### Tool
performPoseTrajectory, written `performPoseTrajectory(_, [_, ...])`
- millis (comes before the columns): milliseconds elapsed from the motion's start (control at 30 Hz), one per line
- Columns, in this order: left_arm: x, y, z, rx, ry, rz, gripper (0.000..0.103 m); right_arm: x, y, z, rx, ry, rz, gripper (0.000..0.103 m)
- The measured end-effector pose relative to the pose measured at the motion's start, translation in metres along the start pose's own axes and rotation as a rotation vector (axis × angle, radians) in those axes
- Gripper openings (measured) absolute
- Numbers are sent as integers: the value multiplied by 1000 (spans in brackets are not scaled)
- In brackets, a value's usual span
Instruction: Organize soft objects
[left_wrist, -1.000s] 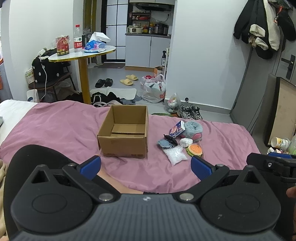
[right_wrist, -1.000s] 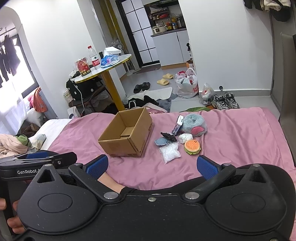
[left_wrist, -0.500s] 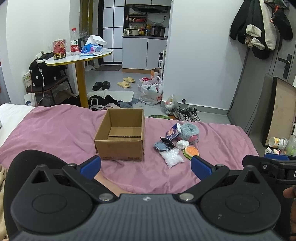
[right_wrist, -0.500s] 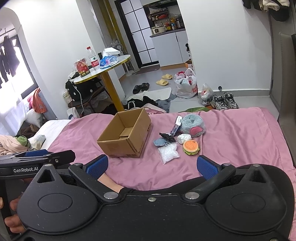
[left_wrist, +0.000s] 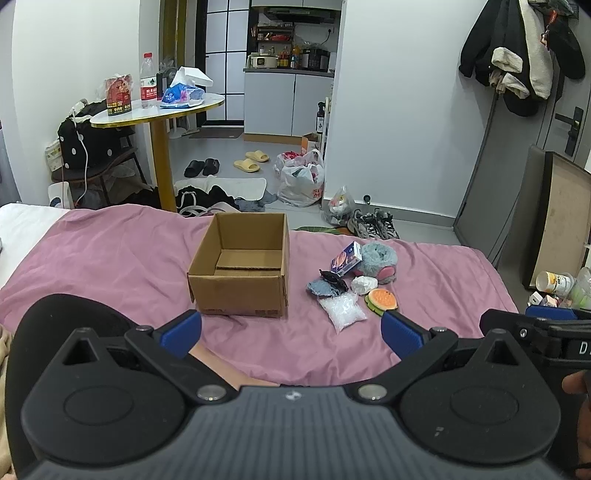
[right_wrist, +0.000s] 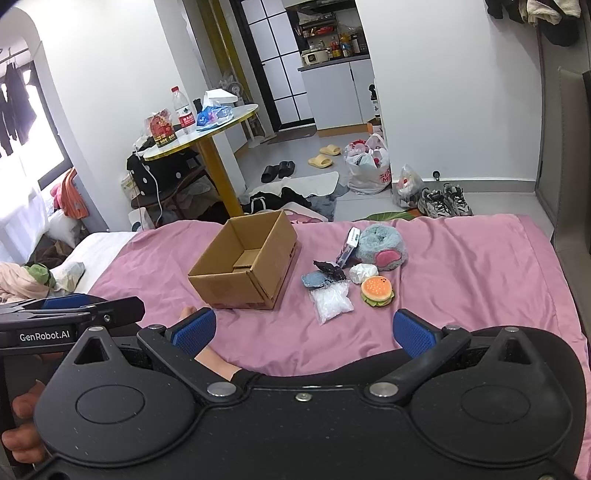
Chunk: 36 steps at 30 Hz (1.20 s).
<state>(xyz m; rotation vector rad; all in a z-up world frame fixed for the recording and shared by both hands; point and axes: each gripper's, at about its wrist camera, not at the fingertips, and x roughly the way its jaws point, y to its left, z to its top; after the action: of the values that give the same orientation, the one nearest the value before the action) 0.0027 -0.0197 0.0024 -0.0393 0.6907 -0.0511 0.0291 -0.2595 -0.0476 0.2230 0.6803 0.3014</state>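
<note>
Bedspread (left_wrist: 110, 258), pink, carries everything. Cardboard box (left_wrist: 240, 273) sits open-topped and empty near the bed's far edge, approx mid-width. Just right of the box, a loose cluster of small items: grey plush w/ pink patches (left_wrist: 378, 256) farthest back, small printed carton (left_wrist: 345, 258) leaning against its left side, black item (left_wrist: 332, 275) lying on a blue-grey fabric piece (left_wrist: 321, 288), white ball (left_wrist: 364, 284) in front of the plush, burger-shaped toy (left_wrist: 382, 299) nearest the right edge of the group, clear bag of white bits (left_wrist: 341, 315) closest to the near edge. All apart from the box; none inside it.

Left gripper (left_wrist: 291, 330) hovers above the near edge of the bed, blue pads (left_wrist: 181, 332) spread wide, nothing between them. Right gripper (right_wrist: 303, 330) likewise over the near edge, pads (right_wrist: 413, 334) wide apart and empty. Each gripper shows at the side of the other's view. Person's bare foot (right_wrist: 214, 360) rests on the bedspread under the right gripper's left pad.

Beyond the bed's far edge: round table (left_wrist: 159, 114) w/ bottle, packets; shoes and bags on the floor.
</note>
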Motion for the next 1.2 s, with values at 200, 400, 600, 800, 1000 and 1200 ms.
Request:
performPoseTrajectory(200, [1,3,-3,-2,5,-1,103,1,3,-2,-27,-3,-15,103])
performPoseTrajectory(400, [1,5,-3,-4,7,-1,103,1,8,-3,-52,-1,-24,103])
performPoseTrajectory(600, [1,5,-3,-3,7,-2,103,2,8,-3,-54,3,-31,103])
performPoseTrajectory(800, [1,6,-5,6,6,-3,103,6,8,-6,-53,9,-29,103])
performPoseTrajectory(1000, [12,2,-7,18,15,-11,103,16,3,-4,-50,34,-30,103])
performPoseTrajectory(1200, [35,-7,1,29,31,-31,103,25,-2,2,-54,30,-48,103])
